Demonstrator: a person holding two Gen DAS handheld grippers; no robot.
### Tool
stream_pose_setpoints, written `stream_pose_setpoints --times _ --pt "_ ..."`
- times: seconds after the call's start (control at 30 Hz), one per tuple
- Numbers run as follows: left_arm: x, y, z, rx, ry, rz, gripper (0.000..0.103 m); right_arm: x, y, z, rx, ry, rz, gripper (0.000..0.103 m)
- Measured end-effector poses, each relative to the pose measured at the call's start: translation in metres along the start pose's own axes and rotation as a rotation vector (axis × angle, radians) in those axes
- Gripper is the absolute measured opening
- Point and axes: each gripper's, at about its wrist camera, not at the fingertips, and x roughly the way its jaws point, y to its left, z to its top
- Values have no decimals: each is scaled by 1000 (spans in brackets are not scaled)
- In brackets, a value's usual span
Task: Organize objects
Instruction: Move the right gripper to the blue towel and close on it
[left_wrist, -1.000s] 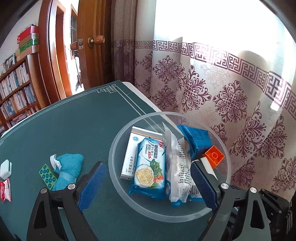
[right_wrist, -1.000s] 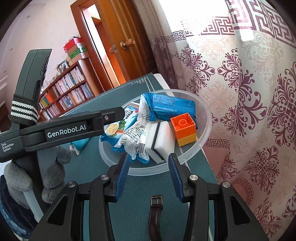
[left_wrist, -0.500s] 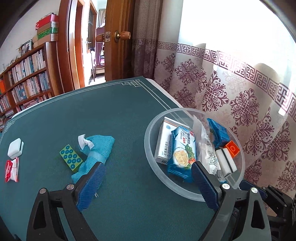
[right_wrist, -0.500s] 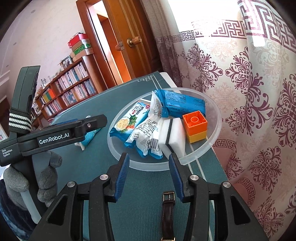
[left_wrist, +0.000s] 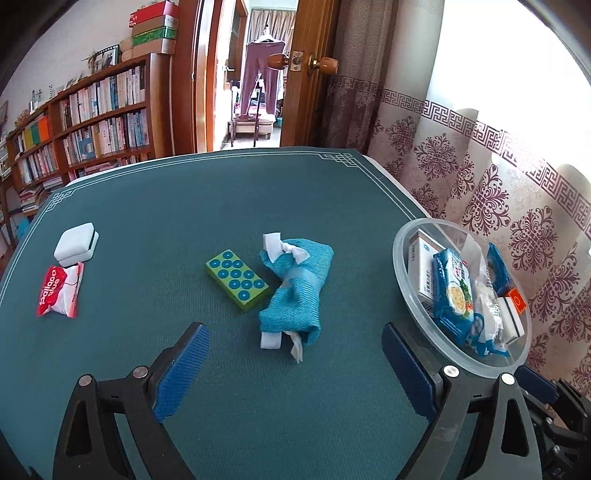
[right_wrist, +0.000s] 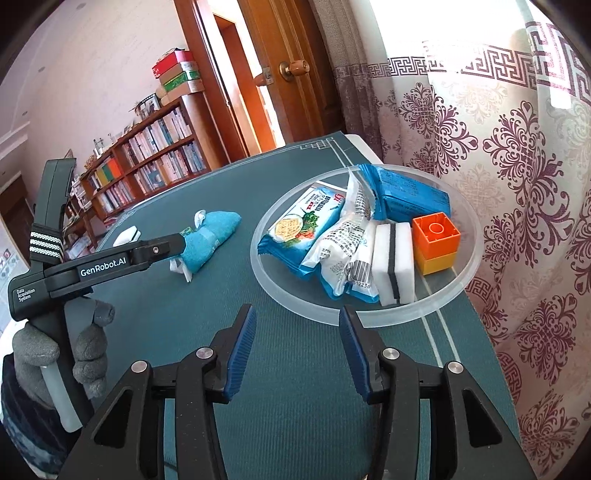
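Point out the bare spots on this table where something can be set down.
Bare mat lies beyond the green block and teal cloth toward the far edge, and between cloth and bowl. The bowl is crowded. The left edge holds a white case and red packet.

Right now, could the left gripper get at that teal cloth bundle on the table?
Probably yes. The left gripper is wide open with nothing between its fingers, and the teal cloth bundle lies just ahead on bare table; the green dotted block beside it sits off the path.
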Motion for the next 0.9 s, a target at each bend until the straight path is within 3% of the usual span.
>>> stream_pose_setpoints --times 0.33,0.9 --pt "3 36 -11 -55 -5 90 97 12 34 15 -42 44 72 52" --pt "7 73 -22 -127 -5 161 97 68 96 54 -89 105 138 52"
